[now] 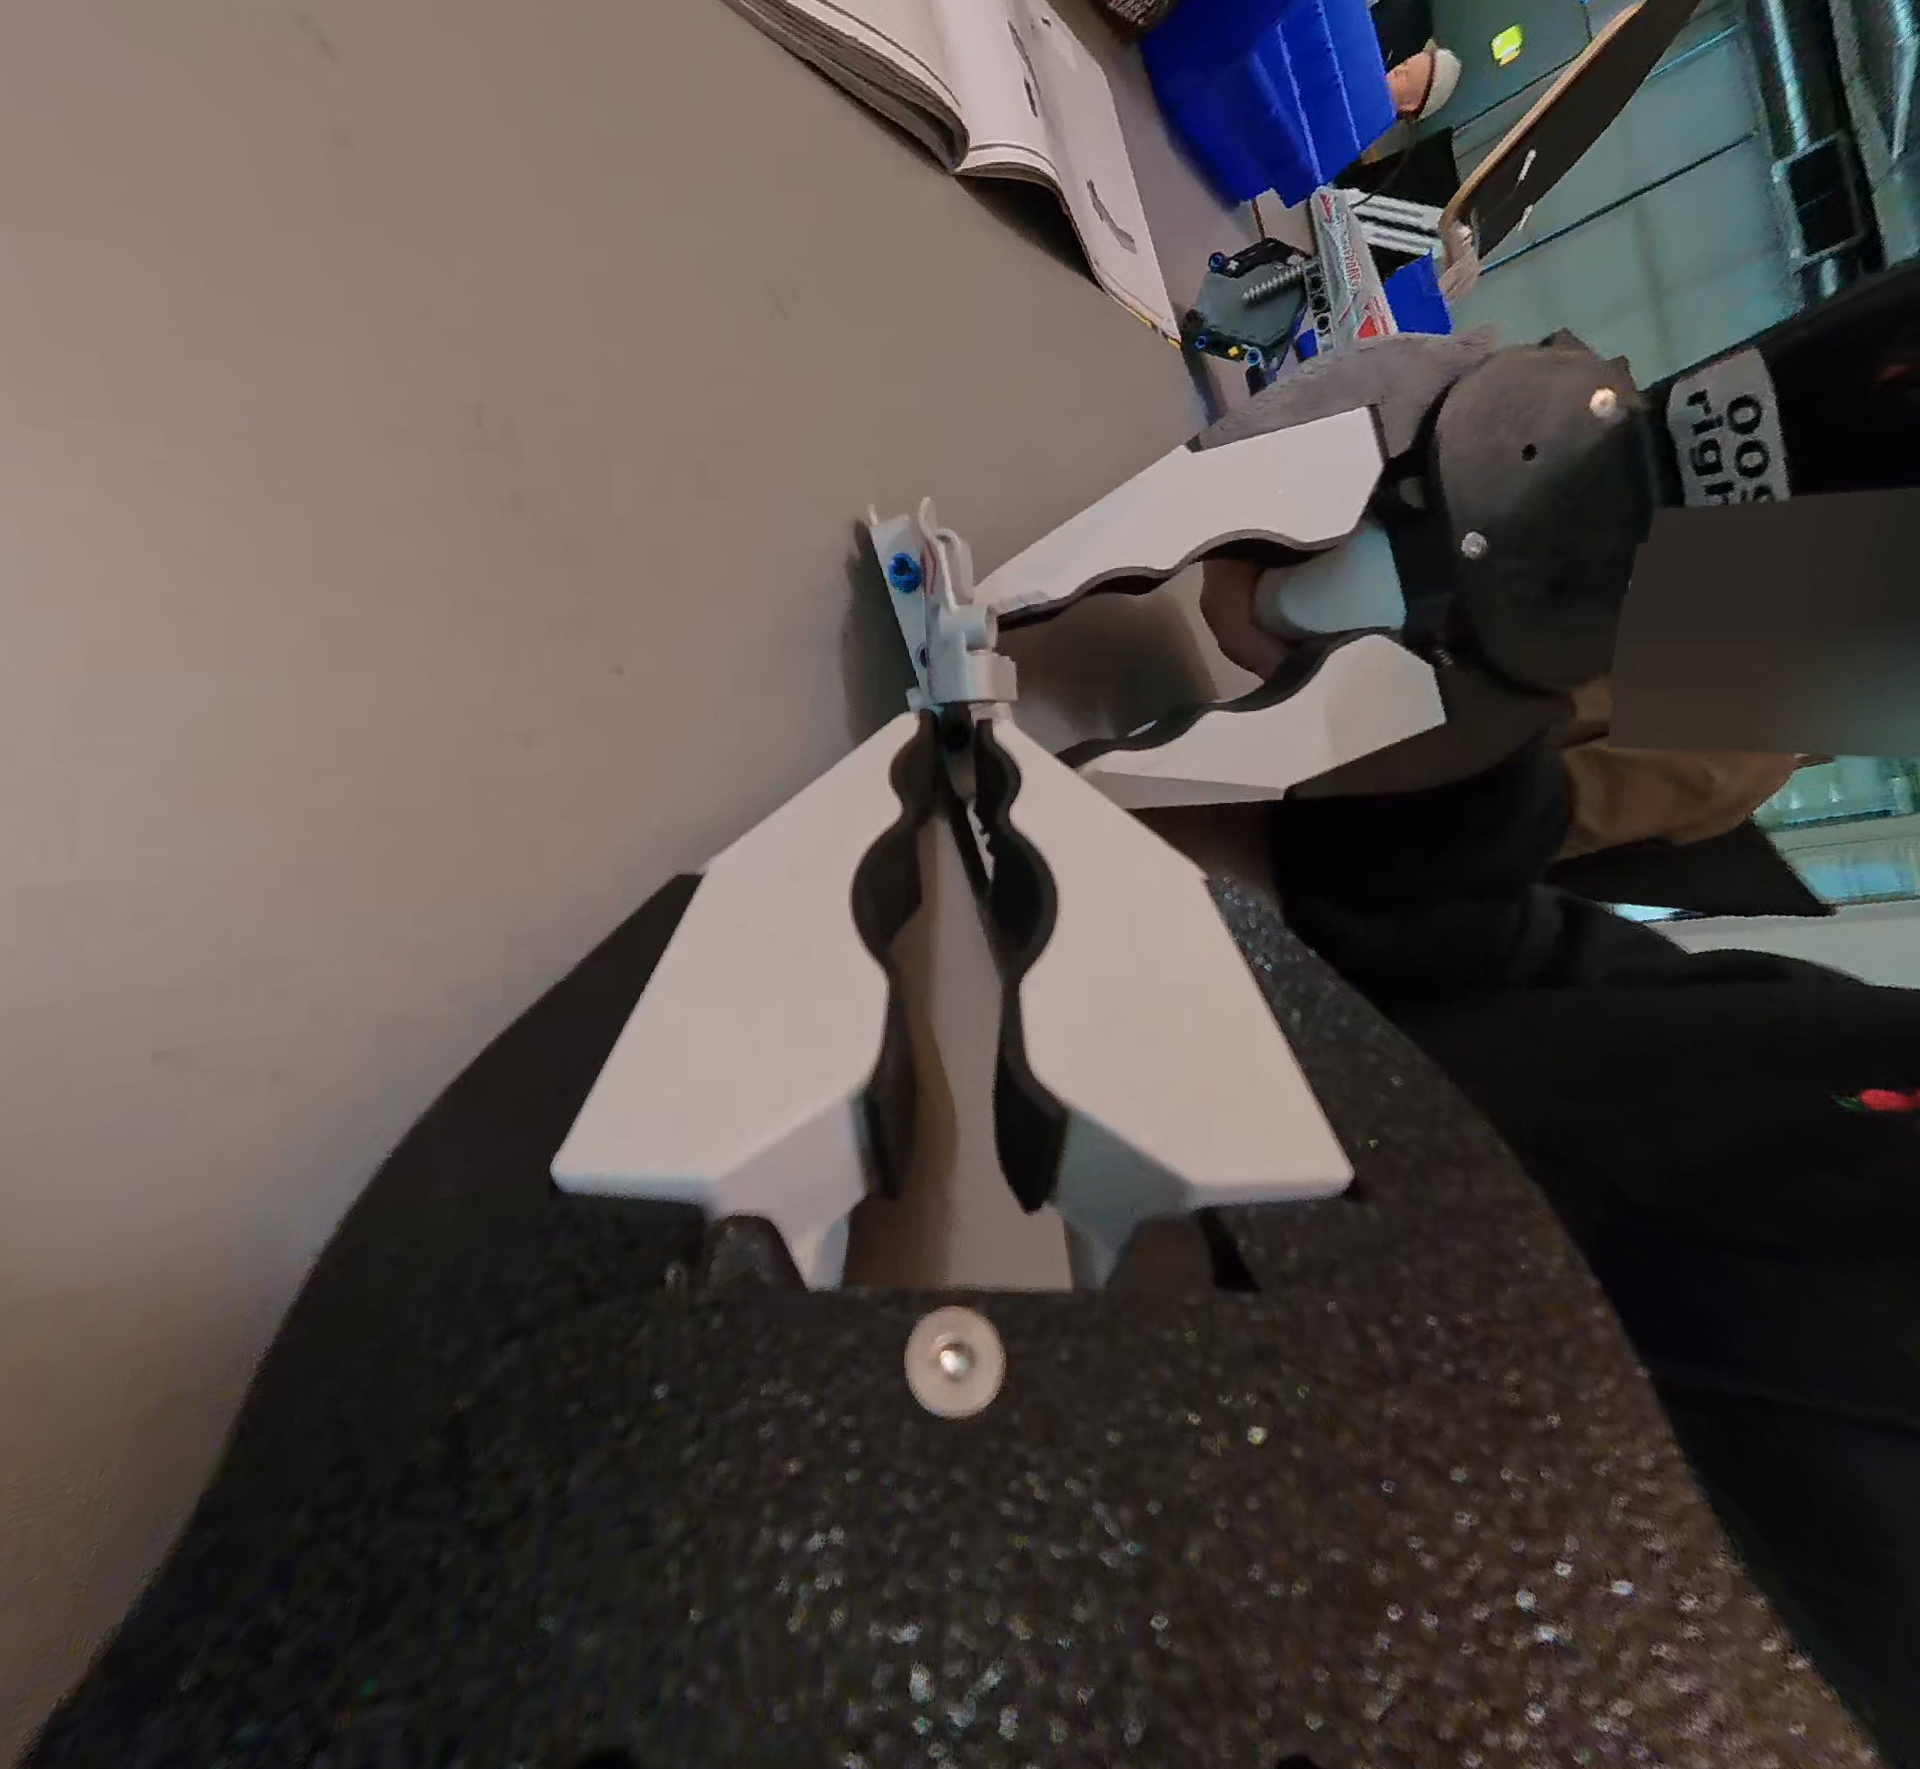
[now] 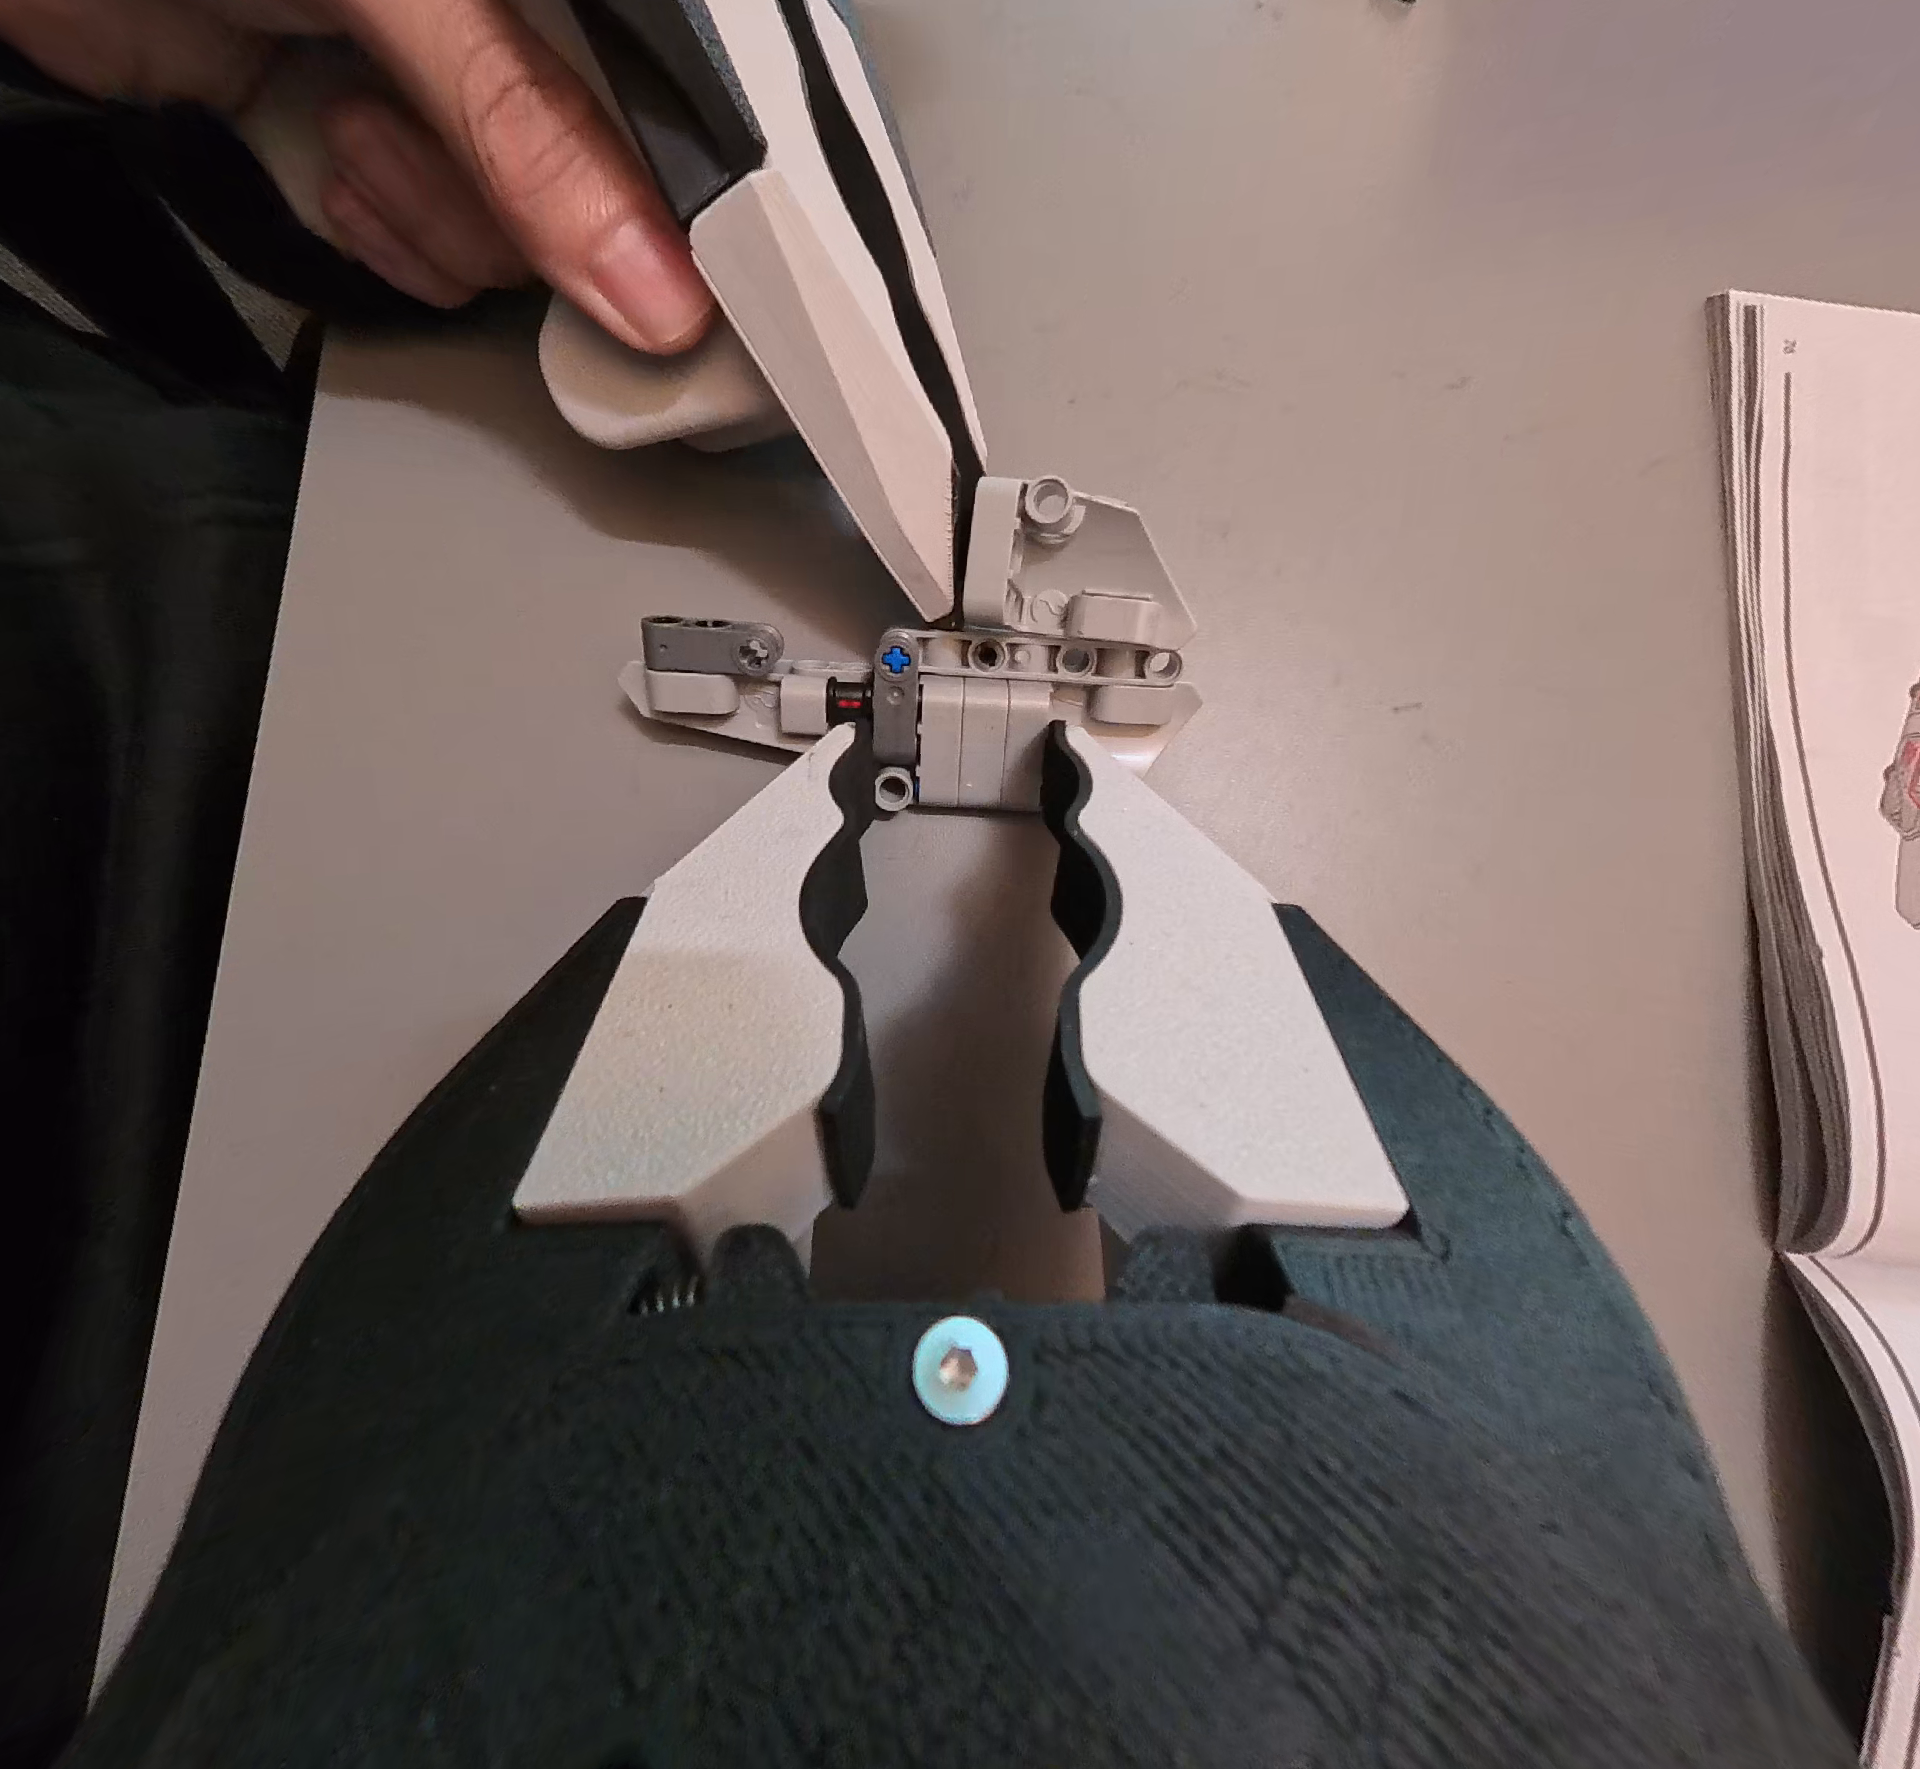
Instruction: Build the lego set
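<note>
left hand-held gripper (image 2: 951, 566): fingers pinched together on upper panel of grey lego assembly (image 2: 935, 680) | assembly: on bench (image 2: 1351, 369), between both tools | right hand-held gripper (image 2: 951, 763): partly open, fingers clamping assembly's grey block | instruction booklet (image 2: 1829, 784): far right

Lego assembly (image 2: 935, 680) on table (image 2: 1351, 369) — booklet (image 2: 1829, 784) to its right.
</note>
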Demonstrator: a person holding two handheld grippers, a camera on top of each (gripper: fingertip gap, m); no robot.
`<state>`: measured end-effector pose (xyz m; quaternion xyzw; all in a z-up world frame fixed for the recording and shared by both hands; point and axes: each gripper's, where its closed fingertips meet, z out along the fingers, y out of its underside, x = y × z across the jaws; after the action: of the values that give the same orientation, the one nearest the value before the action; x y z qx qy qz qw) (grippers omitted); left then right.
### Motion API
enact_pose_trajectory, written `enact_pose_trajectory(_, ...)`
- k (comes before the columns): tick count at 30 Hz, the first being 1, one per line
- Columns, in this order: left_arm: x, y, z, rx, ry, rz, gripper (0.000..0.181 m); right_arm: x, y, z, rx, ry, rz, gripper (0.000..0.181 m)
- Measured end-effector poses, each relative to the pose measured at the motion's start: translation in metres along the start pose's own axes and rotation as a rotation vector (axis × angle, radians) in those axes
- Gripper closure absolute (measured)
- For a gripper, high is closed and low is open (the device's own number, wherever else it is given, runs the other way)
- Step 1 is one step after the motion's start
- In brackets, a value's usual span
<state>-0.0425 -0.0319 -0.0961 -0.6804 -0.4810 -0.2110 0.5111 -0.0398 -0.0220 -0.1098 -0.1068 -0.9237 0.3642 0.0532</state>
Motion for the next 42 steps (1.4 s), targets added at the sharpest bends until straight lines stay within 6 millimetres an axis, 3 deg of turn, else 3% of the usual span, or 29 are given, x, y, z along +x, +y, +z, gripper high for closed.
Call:
enact_pose_trajectory(4, 0.0006, 0.0007, 0.0002, -0.002, -0.069, 0.124, 0.177, -0.0002, 0.0008, -0.0006, -0.003, -0.002, 0.0, 0.149)
enact_pose_trajectory(9, 0.0004, 0.0001, -0.0015, 0.023, -0.006, 0.008, 0.178, -0.001, 0.0, 0.0002, -0.003, 0.0, 0.0, 0.149)
enact_pose_trajectory(20, 0.0009, 0.0012, -0.0011, 0.025, -0.124, 0.168, 0.177, -0.0017, 0.0004, -0.0004, -0.006, -0.007, 0.008, 0.149)
enact_pose_trajectory(37, -0.0056, -0.0004, 0.0002, -0.091, -0.053, 0.102, 0.176, 0.0004, -0.008, 0.0049, 0.115, -0.033, -0.045, 0.149)
enact_pose_trajectory(42, -0.004, -0.0002, 0.0038, -0.116, -0.011, 0.114, 0.176, -0.0007, -0.0035, 0.0026, 0.027, -0.004, -0.054, 0.149)
